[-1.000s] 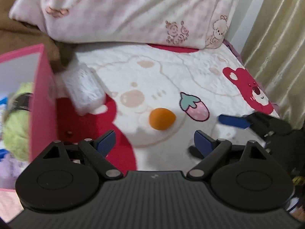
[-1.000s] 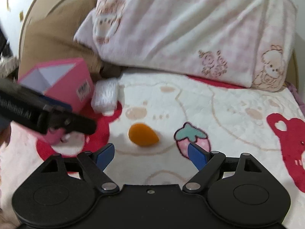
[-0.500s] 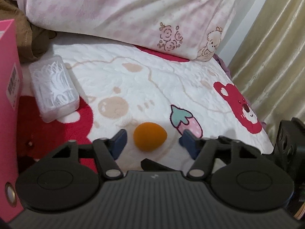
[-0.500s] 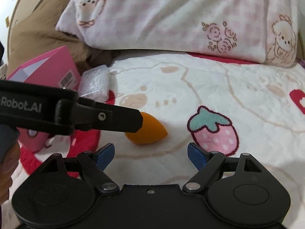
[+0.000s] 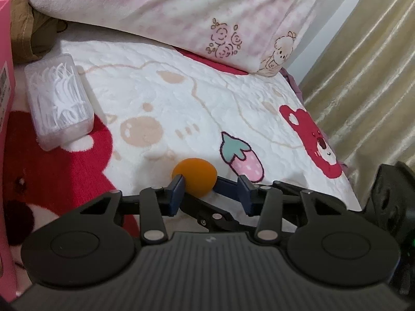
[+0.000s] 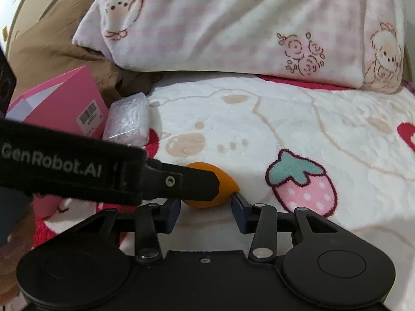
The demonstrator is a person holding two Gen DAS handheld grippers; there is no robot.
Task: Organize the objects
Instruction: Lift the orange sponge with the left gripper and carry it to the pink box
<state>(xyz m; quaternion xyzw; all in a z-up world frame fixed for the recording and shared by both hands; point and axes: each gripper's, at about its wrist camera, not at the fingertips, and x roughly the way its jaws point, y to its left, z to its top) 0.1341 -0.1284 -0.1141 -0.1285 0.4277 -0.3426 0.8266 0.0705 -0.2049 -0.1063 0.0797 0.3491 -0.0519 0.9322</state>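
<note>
An orange egg-shaped sponge lies on the cartoon blanket. My left gripper is closing around it. Its left pad touches the sponge, while its right pad stands apart, with a blue finger of the right gripper in the gap. My right gripper is also closing, and its right pad meets the sponge's pointed end. The left gripper's black finger crosses over the sponge and hides part of it in the right wrist view.
A clear box of white floss picks lies beside a pink box on the left. A pink-checked pillow and brown cloth fill the back. A beige curtain hangs right of the bed's edge.
Both grippers sank toward the orange sponge and drew their jaws in from wide to narrow around it. The left gripper's finger now lies across the sponge in the right wrist view.
</note>
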